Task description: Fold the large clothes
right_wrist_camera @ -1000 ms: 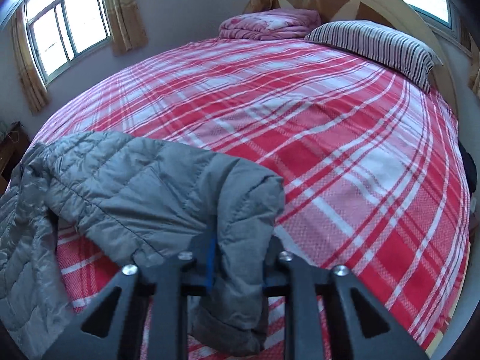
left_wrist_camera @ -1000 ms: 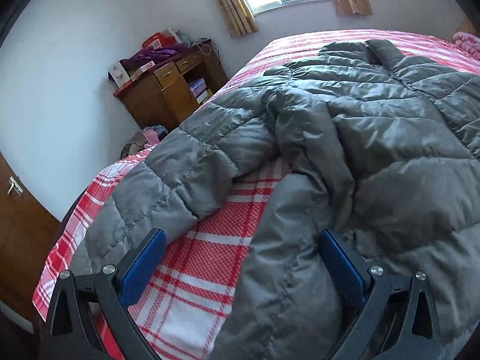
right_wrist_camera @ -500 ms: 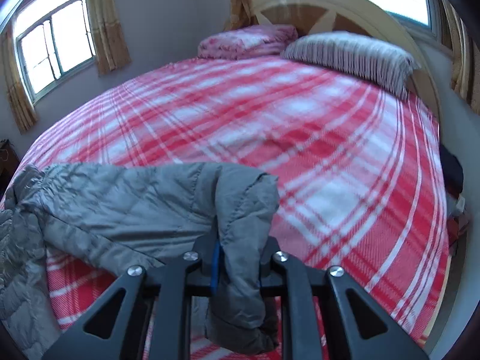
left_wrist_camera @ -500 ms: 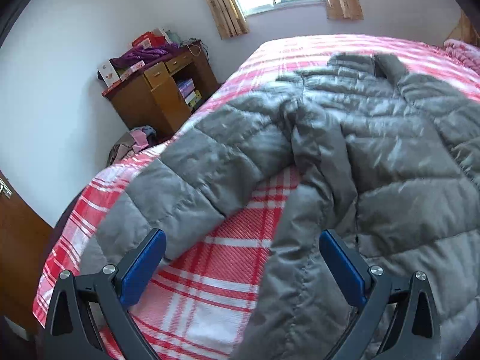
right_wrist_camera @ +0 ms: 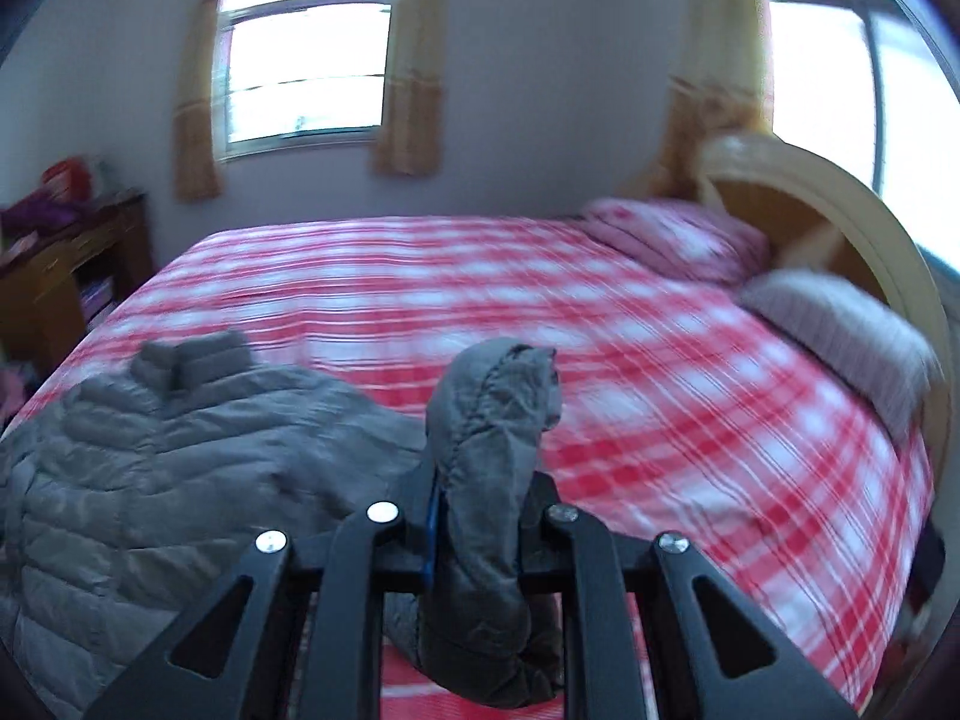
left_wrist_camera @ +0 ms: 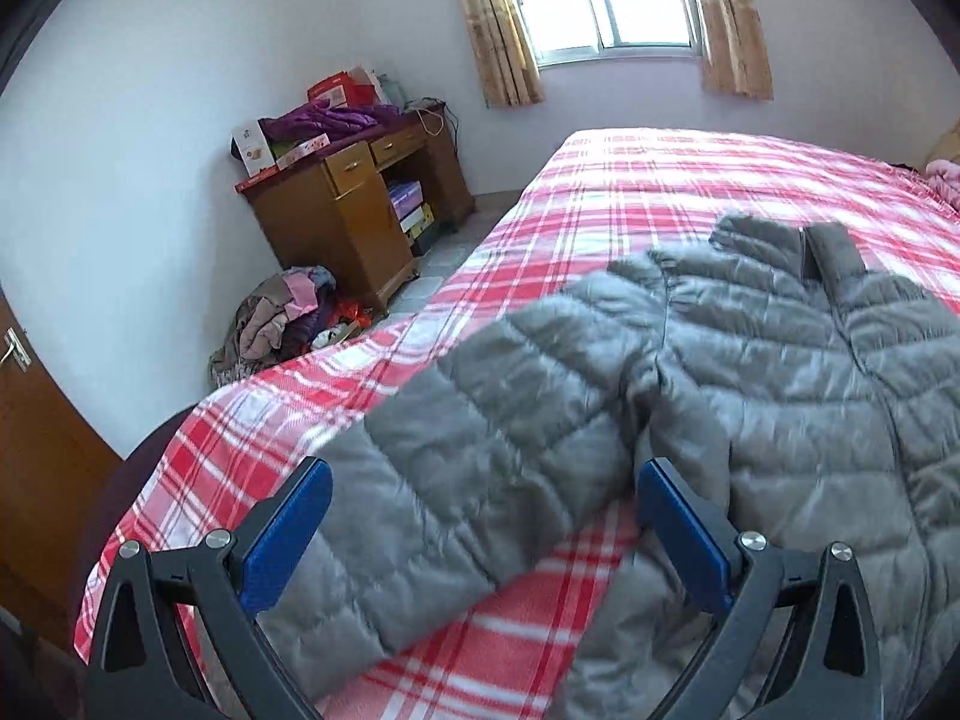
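A grey quilted puffer jacket [left_wrist_camera: 750, 396] is spread on the red-and-white plaid bed [left_wrist_camera: 660, 180]. Its sleeve cuff [right_wrist_camera: 489, 450] is clamped by the right gripper [right_wrist_camera: 480, 516]; the left gripper [left_wrist_camera: 480, 516] is held wide open, gripping nothing.

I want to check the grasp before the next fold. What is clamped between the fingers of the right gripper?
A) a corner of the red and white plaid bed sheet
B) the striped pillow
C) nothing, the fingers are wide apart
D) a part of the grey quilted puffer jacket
D: in the right wrist view the right gripper is shut on a bunched fold of the grey quilted puffer jacket, raised over the bed sheet.
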`<act>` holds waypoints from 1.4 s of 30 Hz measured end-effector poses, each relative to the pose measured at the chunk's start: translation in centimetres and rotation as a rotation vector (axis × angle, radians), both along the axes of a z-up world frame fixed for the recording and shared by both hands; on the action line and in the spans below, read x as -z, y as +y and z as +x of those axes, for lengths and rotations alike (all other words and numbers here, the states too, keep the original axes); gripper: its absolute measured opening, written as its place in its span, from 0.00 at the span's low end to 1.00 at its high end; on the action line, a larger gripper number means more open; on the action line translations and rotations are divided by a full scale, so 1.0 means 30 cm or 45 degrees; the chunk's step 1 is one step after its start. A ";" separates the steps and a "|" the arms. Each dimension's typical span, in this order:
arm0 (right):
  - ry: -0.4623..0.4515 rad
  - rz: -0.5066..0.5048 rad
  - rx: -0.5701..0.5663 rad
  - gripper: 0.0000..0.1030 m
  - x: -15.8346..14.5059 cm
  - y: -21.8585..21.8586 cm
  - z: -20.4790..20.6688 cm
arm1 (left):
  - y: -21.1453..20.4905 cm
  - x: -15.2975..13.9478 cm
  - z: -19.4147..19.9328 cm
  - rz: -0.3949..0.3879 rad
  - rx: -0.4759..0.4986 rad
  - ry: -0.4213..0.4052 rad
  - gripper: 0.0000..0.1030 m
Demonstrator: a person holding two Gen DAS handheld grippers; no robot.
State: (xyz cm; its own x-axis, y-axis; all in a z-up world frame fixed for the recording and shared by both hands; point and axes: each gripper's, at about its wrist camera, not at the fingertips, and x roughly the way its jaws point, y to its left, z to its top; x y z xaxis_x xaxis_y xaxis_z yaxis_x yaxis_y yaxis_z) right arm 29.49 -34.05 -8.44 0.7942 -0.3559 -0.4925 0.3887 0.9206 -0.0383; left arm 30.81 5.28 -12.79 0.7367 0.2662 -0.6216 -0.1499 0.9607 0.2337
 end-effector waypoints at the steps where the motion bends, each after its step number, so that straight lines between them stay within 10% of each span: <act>1: 0.003 -0.025 -0.039 0.17 0.002 0.055 0.026 | -0.004 -0.006 0.015 -0.001 0.002 -0.003 0.99; 13: 0.130 -0.151 -0.350 0.19 0.235 0.517 0.251 | 0.016 0.066 0.086 -0.023 -0.011 0.073 0.99; 16: 0.185 -0.141 -0.409 0.43 0.298 0.567 0.285 | 0.032 0.079 0.079 -0.028 -0.027 0.091 0.99; 17: 0.205 -0.134 -0.431 0.66 0.318 0.584 0.288 | 0.037 0.076 0.072 -0.030 -0.030 0.091 0.99; 23: 0.117 -0.156 -0.579 0.77 0.255 0.627 0.123 | -0.003 0.024 0.035 -0.042 -0.027 0.062 0.99; 29: -0.032 -0.125 -0.476 0.89 0.208 0.492 -0.050 | -0.178 -0.030 0.002 -0.116 0.119 0.058 0.99; 42: 0.165 -0.043 -0.188 0.89 0.432 0.219 -0.013 | -0.770 0.105 0.042 -0.251 0.553 0.292 0.91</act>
State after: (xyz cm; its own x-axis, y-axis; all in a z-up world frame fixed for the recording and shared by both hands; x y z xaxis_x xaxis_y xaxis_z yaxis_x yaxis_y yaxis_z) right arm 29.09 -27.48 -21.40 0.7699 -0.2581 -0.5837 0.2392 0.9646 -0.1111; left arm 32.07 -17.81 -15.93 0.5922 -0.1711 -0.7874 0.3052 0.9520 0.0227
